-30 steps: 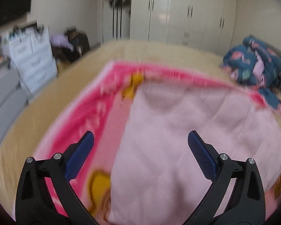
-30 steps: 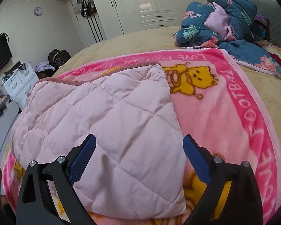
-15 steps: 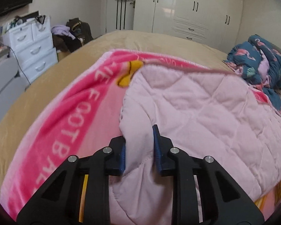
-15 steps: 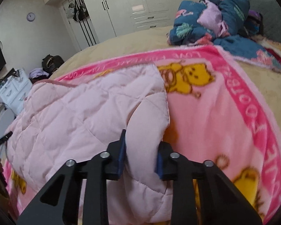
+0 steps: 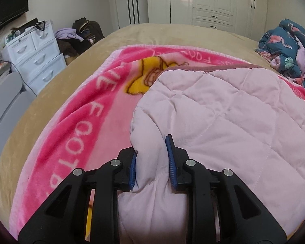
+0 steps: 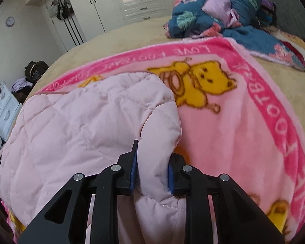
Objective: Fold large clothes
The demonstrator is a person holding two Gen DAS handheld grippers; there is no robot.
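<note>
The pale pink quilted jacket (image 5: pixel 223 109) lies spread on a pink cartoon-bear blanket (image 5: pixel 75 109) that covers a tan bed (image 5: pixel 40 93), and its near edge is gathered up at both near corners. It looks soft, puffy and light, with padded stitched panels that compress easily under pressure; the smooth shell is probably a little slippery, so a deep bite across a thick bunch of fabric should hold better than a pinch on a thin hem. The corners of the near edge seem the sensible places to take hold, since lifting both together would carry the whole edge over evenly. The left tool (image 5: pixel 151 160) is clamped on the jacket's near left corner, a fat roll of padding bulging between its blue pads (image 5: pixel 170 162). The right tool (image 6: pixel 151 167) is likewise clamped on the near right corner, fabric spilling out above and below its grip. From both wrist views the jacket's body stretches away ahead of the tools toward the far side of the blanket. A heap of dark blue patterned bedding (image 6: pixel 219 10) sits well apart at the head of the bed.
</note>
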